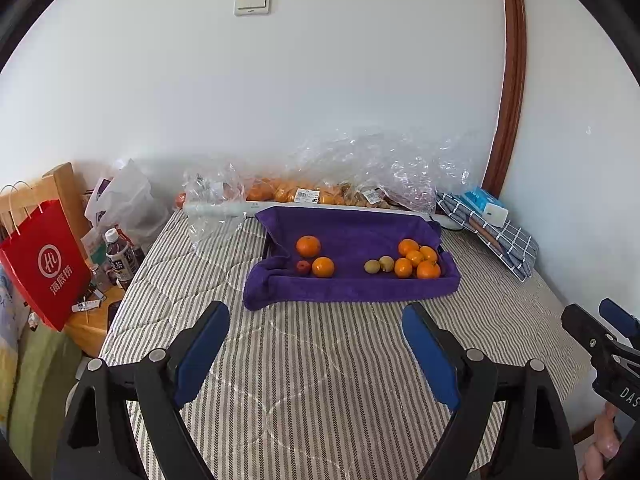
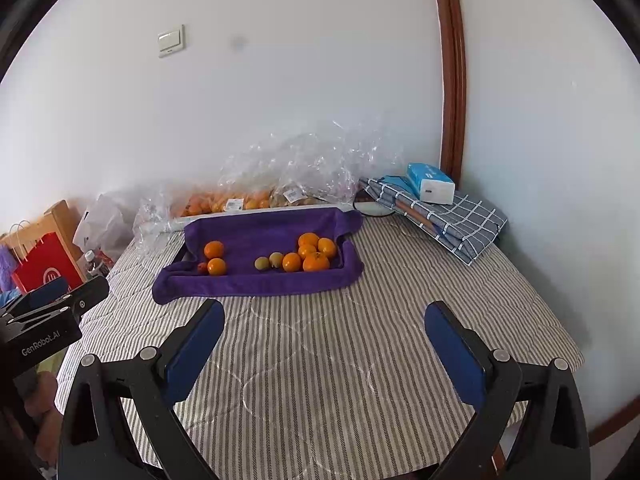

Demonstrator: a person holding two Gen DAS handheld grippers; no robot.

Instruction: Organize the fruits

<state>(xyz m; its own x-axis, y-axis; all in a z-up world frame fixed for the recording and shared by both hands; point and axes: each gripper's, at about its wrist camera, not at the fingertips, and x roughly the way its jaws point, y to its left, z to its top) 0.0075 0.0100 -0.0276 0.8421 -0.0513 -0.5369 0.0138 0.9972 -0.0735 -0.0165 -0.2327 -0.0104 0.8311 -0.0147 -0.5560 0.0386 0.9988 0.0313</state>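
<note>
Your fruit sits on the purple towel (image 1: pixel 352 264) at the far end of the bed (image 1: pixel 320 360): two oranges (image 1: pixel 316 257) and a small red one on its left, a clump of oranges (image 1: pixel 418 259) plus two greenish fruits (image 1: pixel 379 265) on its right. Both your left gripper (image 1: pixel 316 354) and right gripper (image 2: pixel 325 354) have jaws wide, empty, well short. Everything's straight ahead; I'd guess left takes the pair, right the clump.

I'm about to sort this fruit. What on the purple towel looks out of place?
The small red fruit beside the two oranges on the left is the only one of its kind. Two green fruits sit loose beside the orange pile on the right. The purple towel is rumpled at its left corner. Nothing looks spilled or damaged.
</note>
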